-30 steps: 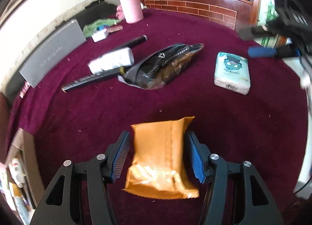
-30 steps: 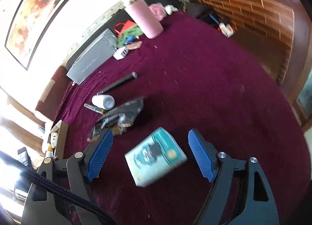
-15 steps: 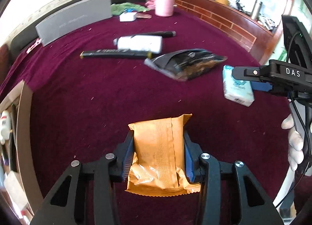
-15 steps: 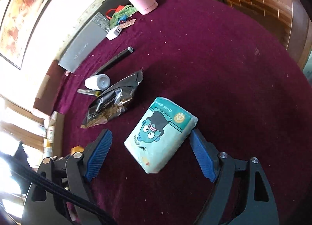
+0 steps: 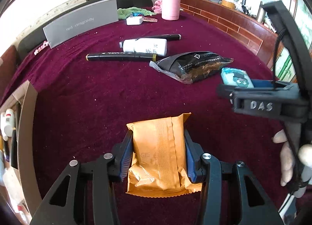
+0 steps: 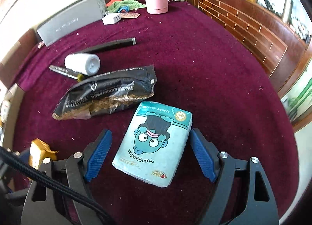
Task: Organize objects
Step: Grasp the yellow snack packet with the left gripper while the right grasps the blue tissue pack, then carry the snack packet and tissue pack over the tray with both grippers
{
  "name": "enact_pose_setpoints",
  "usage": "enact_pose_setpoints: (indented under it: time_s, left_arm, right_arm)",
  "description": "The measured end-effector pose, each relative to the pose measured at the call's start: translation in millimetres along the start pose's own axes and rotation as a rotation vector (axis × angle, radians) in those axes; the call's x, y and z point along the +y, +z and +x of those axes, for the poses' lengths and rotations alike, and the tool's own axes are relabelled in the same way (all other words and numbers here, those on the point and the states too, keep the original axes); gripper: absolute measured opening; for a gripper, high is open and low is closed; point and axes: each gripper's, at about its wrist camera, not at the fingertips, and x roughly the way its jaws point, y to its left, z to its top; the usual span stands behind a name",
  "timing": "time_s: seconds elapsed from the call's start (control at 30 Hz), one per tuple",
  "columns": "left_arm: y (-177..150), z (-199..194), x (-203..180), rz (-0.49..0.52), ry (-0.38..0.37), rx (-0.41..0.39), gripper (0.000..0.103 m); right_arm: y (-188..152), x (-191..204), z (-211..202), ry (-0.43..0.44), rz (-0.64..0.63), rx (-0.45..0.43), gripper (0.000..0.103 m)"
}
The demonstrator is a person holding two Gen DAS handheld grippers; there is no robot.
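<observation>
My left gripper [image 5: 158, 152] is shut on an orange snack packet [image 5: 158, 154] over the maroon tablecloth [image 5: 97, 96]; the packet also shows at the left of the right wrist view [image 6: 40, 151]. My right gripper [image 6: 150, 150] is open, its jaws either side of a light-blue tissue pack [image 6: 154, 143] with a cartoon face, lying on the cloth. The right pad sits close to the pack, the left pad stands apart. The tissue pack also shows in the left wrist view [image 5: 237, 78], partly behind the right gripper's body.
A black snack bag [image 6: 105, 92] lies just beyond the tissue pack. Behind it are a white bottle [image 6: 82, 64], two black markers [image 5: 120, 57], a grey box [image 5: 81, 22], a white charger [image 5: 134, 20], green cloth and a pink flask [image 5: 171, 0]. A wooden ledge borders the right.
The left gripper closed on the orange packet and swung left. The right gripper came down around the tissue pack, which now lies between its open jaws.
</observation>
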Motion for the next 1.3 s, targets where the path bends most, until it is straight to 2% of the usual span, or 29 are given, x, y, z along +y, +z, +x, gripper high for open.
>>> enact_pose_setpoints:
  time_s: [0.13, 0.2, 0.37, 0.47, 0.97, 1.3]
  left_arm:
    - [-5, -7, 13, -0.07, -0.056, -0.003, 0.039]
    - [-8, -10, 15, -0.088, -0.069, -0.005, 0.039]
    - [-20, -19, 21, -0.127, -0.094, -0.007, 0.039]
    - [-26, -25, 24, -0.144, -0.105, -0.009, 0.04]
    - [-47, -56, 47, -0.22, -0.132, -0.058, 0.04]
    - [-59, -72, 58, -0.258, -0.148, -0.086, 0.04]
  right_arm:
    - [-3, 7, 1, -0.045, -0.041, 0.004, 0.081]
    - [-3, 7, 1, -0.056, -0.045, 0.005, 0.077]
    - [-4, 1, -3, -0.064, -0.03, 0.004, 0.056]
    - [-5, -3, -6, -0.057, -0.019, 0.01, 0.052]
    - [-26, 0, -34, 0.036, 0.003, -0.013, 0.051]
    - [-39, 31, -56, 0.09, -0.068, -0.029, 0.051]
